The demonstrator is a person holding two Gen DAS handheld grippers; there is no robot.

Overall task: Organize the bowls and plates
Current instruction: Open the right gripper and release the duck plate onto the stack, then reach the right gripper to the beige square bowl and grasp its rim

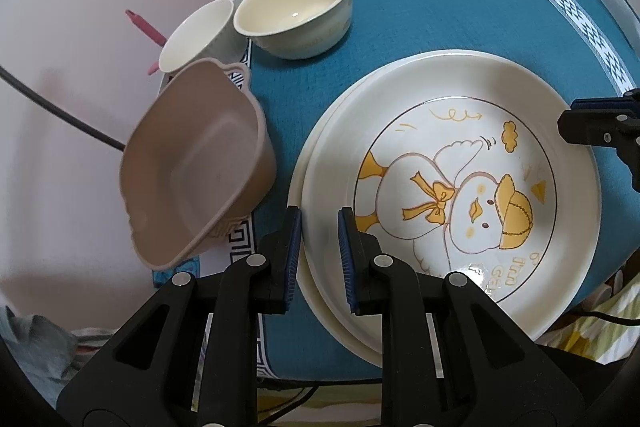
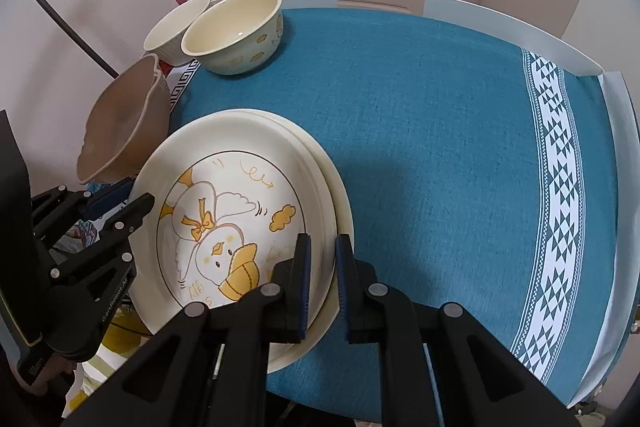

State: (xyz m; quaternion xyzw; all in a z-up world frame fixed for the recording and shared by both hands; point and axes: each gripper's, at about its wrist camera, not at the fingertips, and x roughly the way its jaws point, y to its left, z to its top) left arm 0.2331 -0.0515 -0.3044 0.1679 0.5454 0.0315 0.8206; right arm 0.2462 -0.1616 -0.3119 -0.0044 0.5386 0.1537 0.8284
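A duck-print plate point(image 1: 460, 187) lies stacked on a plain cream plate point(image 1: 320, 299) on the blue tablecloth; both also show in the right wrist view point(image 2: 224, 195). My left gripper point(image 1: 319, 259) straddles the stack's left rim, fingers close around it. My right gripper point(image 2: 323, 275) straddles the opposite rim of the stack. A tan square bowl point(image 1: 196, 167) stands left of the plates. A cream bowl point(image 1: 294, 9) and a small white bowl point(image 1: 196, 35) stand behind it.
The blue tablecloth point(image 2: 440, 131) with a white patterned border point(image 2: 560, 211) stretches right of the plates. White chair backs point(image 2: 508, 27) stand at the far edge. A pink-handled tool point(image 1: 146, 29) and a black cable point(image 1: 56, 107) lie beyond the table's left edge.
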